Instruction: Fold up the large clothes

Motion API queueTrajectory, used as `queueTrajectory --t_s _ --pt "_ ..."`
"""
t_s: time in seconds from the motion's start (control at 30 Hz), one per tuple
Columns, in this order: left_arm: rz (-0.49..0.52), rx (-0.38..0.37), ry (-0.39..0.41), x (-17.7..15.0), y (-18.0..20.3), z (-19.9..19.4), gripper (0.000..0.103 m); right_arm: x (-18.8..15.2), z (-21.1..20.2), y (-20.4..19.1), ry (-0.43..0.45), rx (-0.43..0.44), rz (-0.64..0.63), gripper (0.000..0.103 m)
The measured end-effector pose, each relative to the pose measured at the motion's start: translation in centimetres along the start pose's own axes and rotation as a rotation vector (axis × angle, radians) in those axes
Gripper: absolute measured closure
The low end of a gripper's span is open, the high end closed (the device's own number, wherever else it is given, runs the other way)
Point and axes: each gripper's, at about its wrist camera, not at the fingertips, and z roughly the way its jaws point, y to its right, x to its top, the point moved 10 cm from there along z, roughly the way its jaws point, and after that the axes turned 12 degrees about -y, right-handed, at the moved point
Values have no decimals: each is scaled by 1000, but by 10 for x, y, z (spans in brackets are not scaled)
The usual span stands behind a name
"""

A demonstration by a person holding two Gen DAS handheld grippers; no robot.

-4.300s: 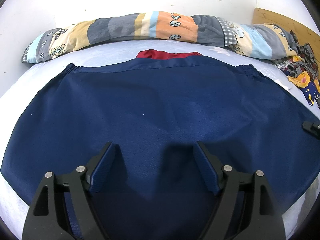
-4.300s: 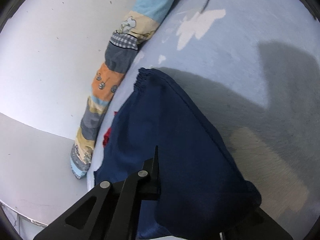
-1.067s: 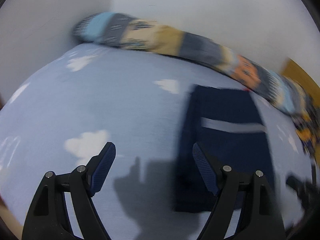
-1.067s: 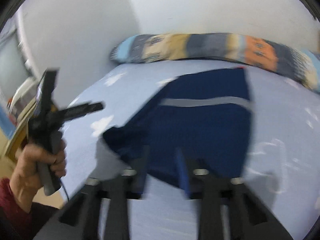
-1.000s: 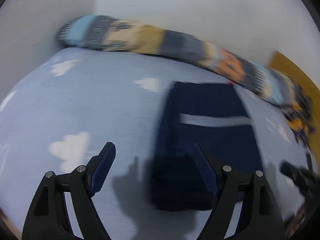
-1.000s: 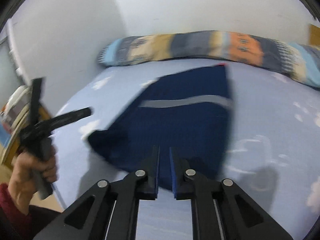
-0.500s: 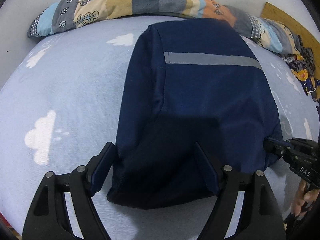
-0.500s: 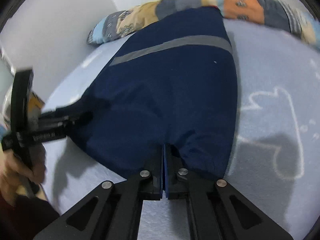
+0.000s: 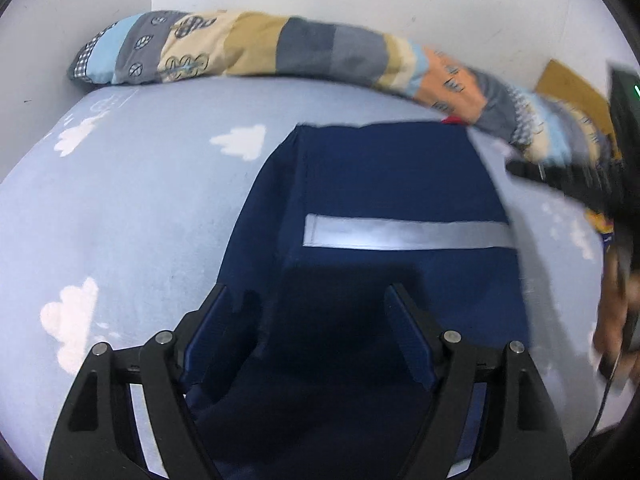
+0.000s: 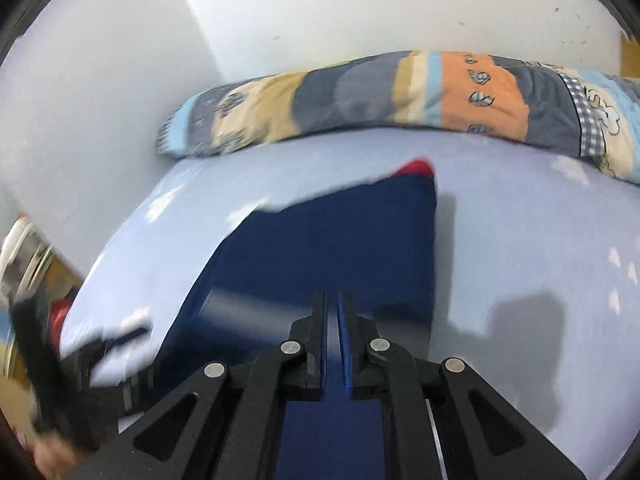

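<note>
Left gripper (image 9: 308,328) spread over near hem of navy garment (image 9: 396,184). Right gripper (image 10: 332,332) pressed together, empty. Open bedsheet (image 9: 132,200) leftward; pillow (image 9: 256,48) beyond.

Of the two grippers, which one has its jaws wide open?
The left gripper: its blue pads stand far apart above the folded navy garment. The right gripper has its jaws nearly together.

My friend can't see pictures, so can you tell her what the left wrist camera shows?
A folded navy blue garment with a grey stripe lies on a pale blue bedsheet with white clouds, and the open left gripper hangs over its near end. A long patchwork pillow lies along the white wall behind.
</note>
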Motion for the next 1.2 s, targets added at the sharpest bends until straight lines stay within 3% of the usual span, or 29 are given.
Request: queueTrajectory --t_s 0.1,0.17,0.23,0.3,0.43,0.57,0.67,0.77,0.87,0.97,1.1,1.2 --pt "-36 90 -98 -10 -17 27 23 24 38 19 -67 -39 41 94" --pt "-98 24 -152 -16 -25 40 21 25 64 30 -117 -81 53 95" --pt "-125 -17 -168 -15 -28 42 20 15 92 42 -222 -94 95 97" --pt "-133 -28 -132 -8 -30 32 21 20 87 42 -202 -106 116 97" --pt "-167 -30 -16 12 -43 10 21 44 70 -18 -119 -20 13 93" --pt "-210 -30 -20 16 -53 14 21 51 97 -88 -172 90 -80 93" --pt "-207 19 -53 13 -59 23 21 45 139 -115 -250 49 -121 94" --pt "-197 53 -120 9 -62 42 20 38 173 -106 -310 -24 -118 97" --pt "-213 25 -123 13 -63 40 21 40 162 -103 -308 27 -94 97" --pt "-184 37 -87 16 -61 30 21 37 118 -100 -248 85 -125 93" --pt "-124 -3 -67 10 -49 19 21 7 60 -76 -201 24 -161 92" --pt "-47 -9 -62 -2 -38 12 21 -35 24 -49 -189 -37 -160 90"
